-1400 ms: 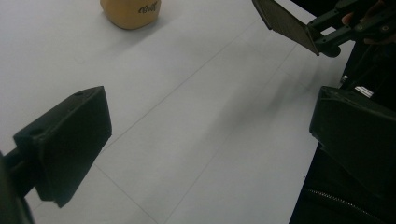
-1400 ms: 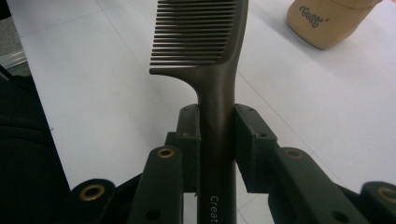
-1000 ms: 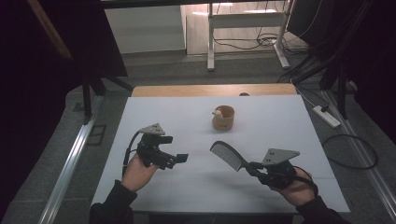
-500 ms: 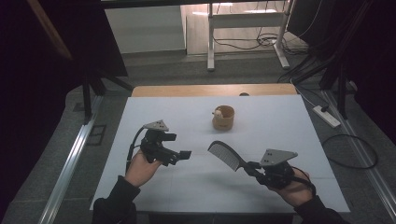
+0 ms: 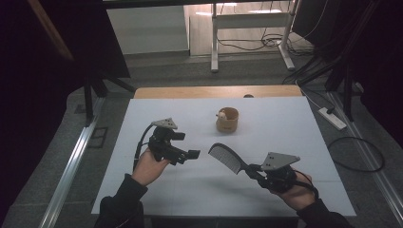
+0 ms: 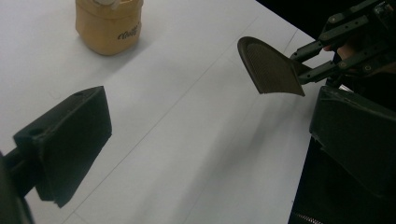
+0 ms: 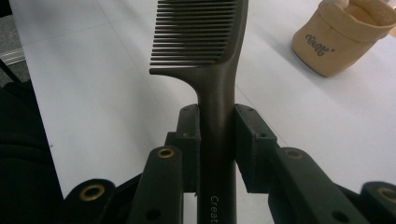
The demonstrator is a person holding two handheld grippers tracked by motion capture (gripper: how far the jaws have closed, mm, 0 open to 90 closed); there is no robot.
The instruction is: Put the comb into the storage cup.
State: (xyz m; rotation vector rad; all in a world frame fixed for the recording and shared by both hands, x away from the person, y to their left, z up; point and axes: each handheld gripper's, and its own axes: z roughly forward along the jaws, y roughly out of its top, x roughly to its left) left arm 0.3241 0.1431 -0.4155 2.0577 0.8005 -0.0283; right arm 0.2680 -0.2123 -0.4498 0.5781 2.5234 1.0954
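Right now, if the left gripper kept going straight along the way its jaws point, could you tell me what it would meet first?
Probably the comb held in the right gripper: the left gripper points across the table toward its toothed end. Depth is unclear, so it might pass just short of it and cross bare white table instead.

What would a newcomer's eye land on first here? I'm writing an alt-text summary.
The dark plastic comb, clamped by its handle in the right tool and held above the white table near the front. Beyond it stands a small tan fabric pouch, mid-table. The left tool hangs open beside the comb.
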